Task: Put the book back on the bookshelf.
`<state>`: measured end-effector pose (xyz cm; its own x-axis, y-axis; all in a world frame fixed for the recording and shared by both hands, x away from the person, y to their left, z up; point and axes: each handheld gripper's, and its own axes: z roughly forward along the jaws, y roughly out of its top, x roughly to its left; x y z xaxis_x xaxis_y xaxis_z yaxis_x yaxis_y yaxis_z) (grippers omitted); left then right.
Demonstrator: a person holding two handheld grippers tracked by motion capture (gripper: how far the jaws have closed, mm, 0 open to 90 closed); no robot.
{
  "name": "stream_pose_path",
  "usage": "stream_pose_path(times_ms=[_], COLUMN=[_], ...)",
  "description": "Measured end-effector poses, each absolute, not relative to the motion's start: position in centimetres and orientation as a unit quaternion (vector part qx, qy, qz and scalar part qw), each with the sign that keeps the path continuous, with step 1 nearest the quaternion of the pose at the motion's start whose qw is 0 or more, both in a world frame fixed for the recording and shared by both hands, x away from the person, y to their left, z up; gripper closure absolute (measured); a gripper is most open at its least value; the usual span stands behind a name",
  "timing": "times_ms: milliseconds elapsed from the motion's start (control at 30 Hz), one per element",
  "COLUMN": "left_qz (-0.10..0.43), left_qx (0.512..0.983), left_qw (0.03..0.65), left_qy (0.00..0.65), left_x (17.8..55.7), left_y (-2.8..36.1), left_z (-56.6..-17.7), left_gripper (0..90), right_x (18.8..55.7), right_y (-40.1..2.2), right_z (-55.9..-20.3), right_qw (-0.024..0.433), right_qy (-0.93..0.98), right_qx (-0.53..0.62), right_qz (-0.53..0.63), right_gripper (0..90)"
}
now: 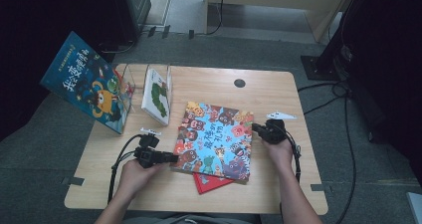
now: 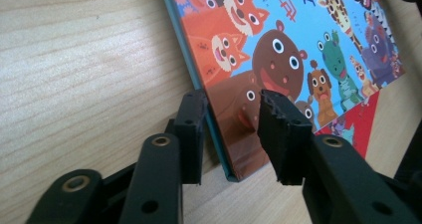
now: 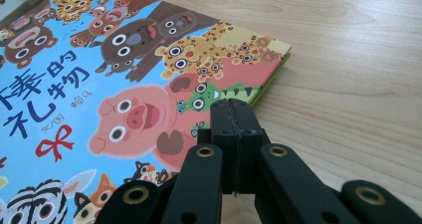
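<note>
The animal picture book [image 1: 215,140] lies flat near the middle of the wooden table [image 1: 278,92], its cover up, resting on a red book [image 1: 209,182] whose corner pokes out at the near edge. Its long sides run roughly away from the person, tilted a little.

The left gripper [image 1: 170,158] sits at the book's near left edge. In the left gripper view its jaws stand partly open and straddle that edge [image 2: 219,134], one jaw outside on the table side, the other over the cover; they hold nothing yet. The edge looks slightly raised there, so a squeeze would likely catch it.

The right gripper [image 1: 255,128] rests at the book's right edge, toward the far corner. In the right gripper view its jaws are pressed together, tips over the cover near that edge, with nothing between them.

Both hands are equally close, one per side. Bare table lies open to the right and near side. To the far left stand a clear holder [image 1: 149,74] with a white book [image 1: 156,95] and a leaning dark blue book [image 1: 87,82], which crowd any move that way.
</note>
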<state>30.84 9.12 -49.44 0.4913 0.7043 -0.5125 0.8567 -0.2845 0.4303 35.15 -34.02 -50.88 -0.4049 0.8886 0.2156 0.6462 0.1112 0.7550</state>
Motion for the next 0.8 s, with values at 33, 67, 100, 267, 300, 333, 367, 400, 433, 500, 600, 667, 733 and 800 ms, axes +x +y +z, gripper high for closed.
stream_pose_path(times_ms=[33,67,100,267,300,333,367,400,433,500,600,667,733,800], left_qz=[-0.109,-0.108,-0.108,-0.097,-0.092,-0.087,-0.085,-0.082,-0.083,-0.080,-0.084,-0.085,-0.083,-0.083], left_qx=[0.792,0.790,0.790,0.781,0.779,0.778,0.777,0.779,0.780,0.783,0.786,0.786,0.787,0.789], left_qw=[0.340,0.340,0.340,0.353,0.354,0.353,0.354,0.354,0.355,0.354,0.355,0.354,0.351,0.350], left_qy=[0.495,0.498,0.499,0.507,0.509,0.513,0.513,0.511,0.509,0.506,0.500,0.500,0.500,0.498], left_x=[30.9,30.9,31.0,31.6,31.8,31.9,32.1,32.3,32.5,32.9,33.6,34.0,34.4,34.8], left_y=[9.2,9.3,9.5,10.3,10.4,10.5,10.5,10.5,10.5,10.4,10.2,10.1,10.1,10.0], left_z=[-49.4,-49.4,-49.3,-49.1,-49.1,-49.0,-49.0,-49.0,-49.0,-49.1,-49.1,-49.2,-49.2,-49.2], left_gripper=[60.8,60.2,59.2,54.4,52.7,51.0,49.8,48.8,47.7,46.6,45.6,45.2,43.6,42.7], right_x=[35.2,35.3,35.3,35.3,35.2,35.1,35.0,34.9,34.8,34.5,34.0,33.8,33.4,33.2], right_y=[-33.9,-33.9,-33.9,-34.0,-33.9,-34.0,-34.0,-34.0,-34.1,-34.2,-34.4,-34.4,-34.4,-34.4], right_z=[-50.9,-50.9,-50.8,-50.8,-50.8,-50.8,-50.8,-50.8,-50.7,-50.7,-50.6,-50.6,-50.6,-50.7], right_qw=[0.147,0.147,0.146,0.142,0.140,0.142,0.144,0.143,0.142,0.143,0.148,0.148,0.149,0.147], right_qy=[0.732,0.732,0.732,0.736,0.737,0.739,0.740,0.742,0.744,0.744,0.744,0.745,0.748,0.752], right_qx=[0.524,0.524,0.523,0.521,0.521,0.519,0.518,0.517,0.515,0.514,0.512,0.509,0.505,0.503], right_qz=[0.410,0.410,0.410,0.408,0.407,0.406,0.404,0.402,0.401,0.401,0.403,0.405,0.405,0.400], right_gripper=[90.0,90.0,90.0,90.0,90.0,90.0,90.0,90.0,90.0,90.0,90.0,89.9,89.5,89.1])
